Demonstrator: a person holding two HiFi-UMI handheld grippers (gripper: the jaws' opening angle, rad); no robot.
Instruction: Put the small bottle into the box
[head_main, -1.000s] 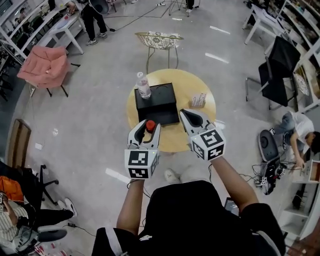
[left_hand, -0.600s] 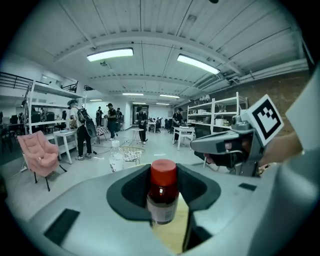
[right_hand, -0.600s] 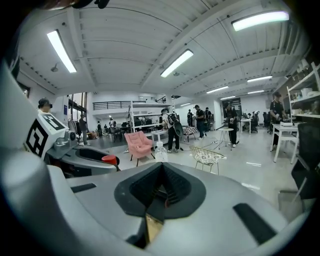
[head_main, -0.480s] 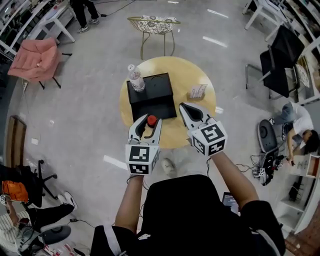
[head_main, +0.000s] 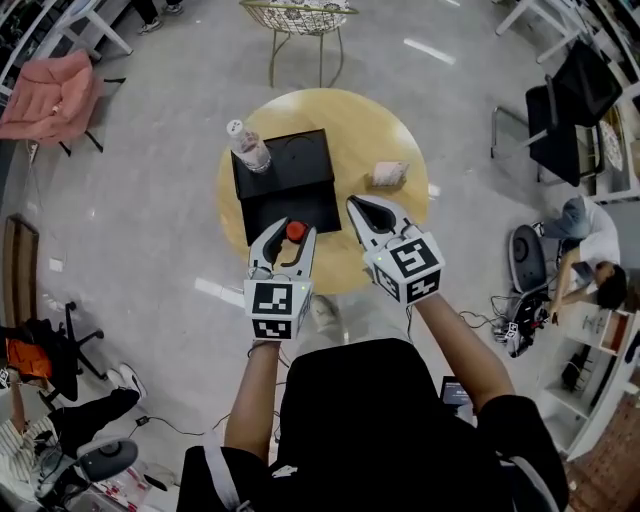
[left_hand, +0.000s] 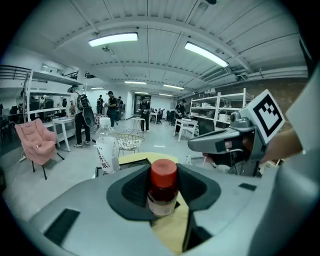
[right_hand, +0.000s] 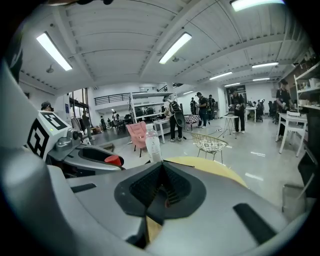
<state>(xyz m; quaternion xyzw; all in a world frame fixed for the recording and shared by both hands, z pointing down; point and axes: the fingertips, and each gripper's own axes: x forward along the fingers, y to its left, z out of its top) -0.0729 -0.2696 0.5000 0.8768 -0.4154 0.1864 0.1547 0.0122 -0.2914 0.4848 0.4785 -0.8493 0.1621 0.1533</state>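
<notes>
While the left gripper (head_main: 286, 236) pinches the small bottle (head_main: 296, 231), right gripper (head_main: 356, 204) fingers (head_main: 376, 216) press together.

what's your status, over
Left gripper shut on small bottle, just short of the box. Right gripper shut, empty. Water bottle at box's far-left corner.

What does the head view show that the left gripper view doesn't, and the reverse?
Only the head view: the box's whole top, the marker cube on the left gripper, and the person's black shirt. Only the left gripper view: the ceiling lights, the shelving, and the small bottle's body below its red cap, clamped between the pads. Both: the small bottle, the water bottle at the box's far left corner, the table, the right gripper and the pink chair.
</notes>
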